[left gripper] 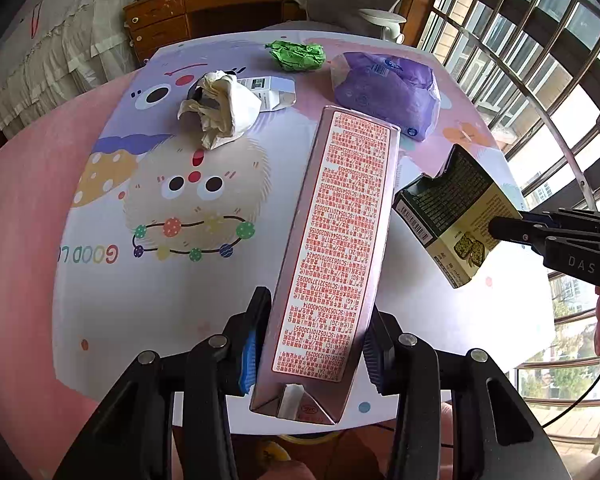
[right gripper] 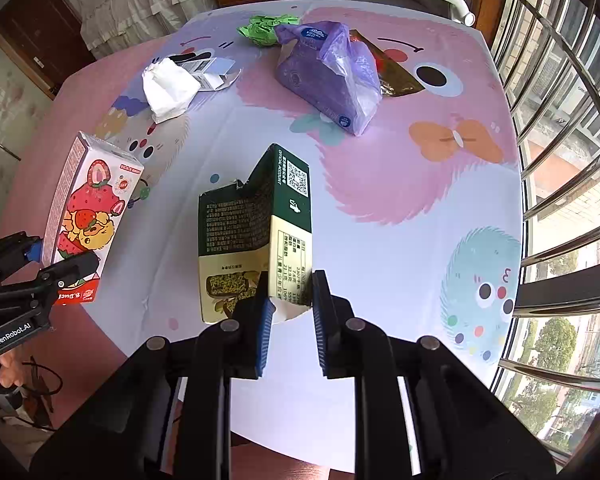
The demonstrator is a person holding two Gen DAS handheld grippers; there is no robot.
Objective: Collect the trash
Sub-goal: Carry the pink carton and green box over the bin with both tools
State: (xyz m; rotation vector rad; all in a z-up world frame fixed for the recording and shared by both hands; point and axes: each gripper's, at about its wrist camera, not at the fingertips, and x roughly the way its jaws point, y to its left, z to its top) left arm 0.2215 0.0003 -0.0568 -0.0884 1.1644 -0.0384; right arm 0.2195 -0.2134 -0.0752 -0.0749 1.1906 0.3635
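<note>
Across the round table (right gripper: 380,216), spread with a glossy cartoon-monster cloth beside a barred window (left gripper: 540,64), your left gripper (left gripper: 312,344) is clenched on a tall pink strawberry-print carton (left gripper: 336,248), and your right gripper (right gripper: 290,300) grasps a torn green-and-cream cardboard box (right gripper: 256,224). Farther back lie a crumpled white tissue (left gripper: 220,116), a flattened small white box (left gripper: 272,92) partly hidden behind it, a wadded green paper (left gripper: 298,55) and a wrinkled purple plastic bag (right gripper: 332,76)

Three cartons — strawberry (right gripper: 88,216), green (right gripper: 256,232), white (right gripper: 208,70) — two wads (left gripper: 220,112), one purple bag (right gripper: 332,80).
</note>
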